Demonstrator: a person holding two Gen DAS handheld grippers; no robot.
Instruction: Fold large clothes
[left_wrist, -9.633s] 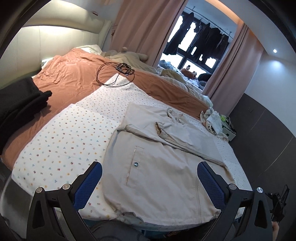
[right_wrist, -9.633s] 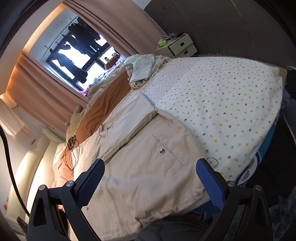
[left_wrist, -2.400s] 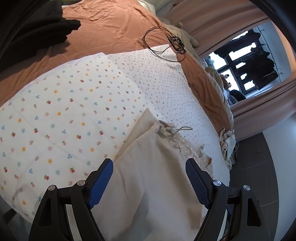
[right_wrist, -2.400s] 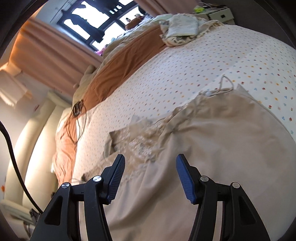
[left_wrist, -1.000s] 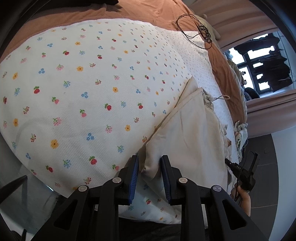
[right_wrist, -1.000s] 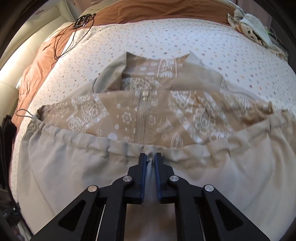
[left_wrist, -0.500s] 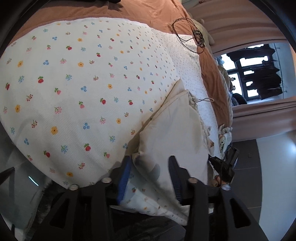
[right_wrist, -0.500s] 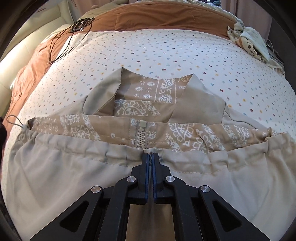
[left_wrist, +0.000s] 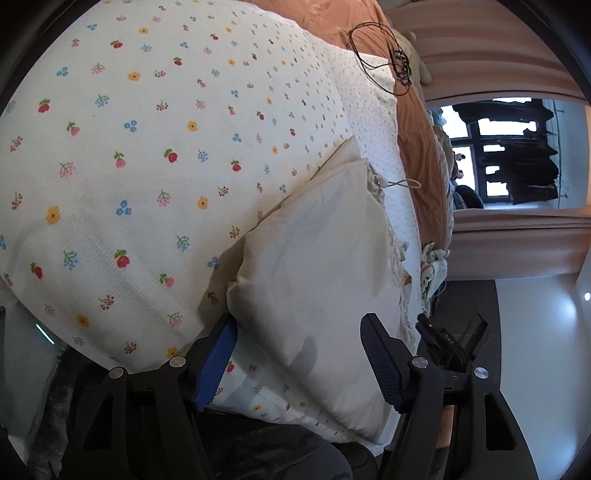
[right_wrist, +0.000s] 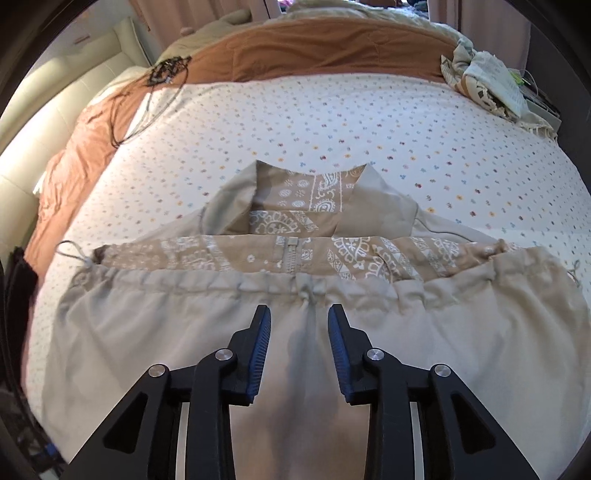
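A beige jacket (right_wrist: 147, 332) lies folded on the flower-print sheet (right_wrist: 332, 122). Its drawstring hem is turned up over the paisley lining (right_wrist: 321, 254) and zipper. My right gripper (right_wrist: 299, 321) is open just above the jacket's hem, with nothing between the jaws. In the left wrist view the folded jacket (left_wrist: 314, 266) lies at the bed's near edge. My left gripper (left_wrist: 297, 339) is open, its jaws either side of the jacket's near corner without holding it. The other gripper shows at the right (left_wrist: 450, 339).
A black cable (left_wrist: 384, 55) lies on the orange blanket (right_wrist: 332, 44) at the far side. A crumpled pale cloth (right_wrist: 491, 85) sits at the far right corner. A dark garment (right_wrist: 18, 280) lies at the left bed edge. Curtains and a window stand beyond.
Both grippers have opened and let go of the jacket. The right one was shut on the hem half a second ago; the left one spread wider around the near corner.
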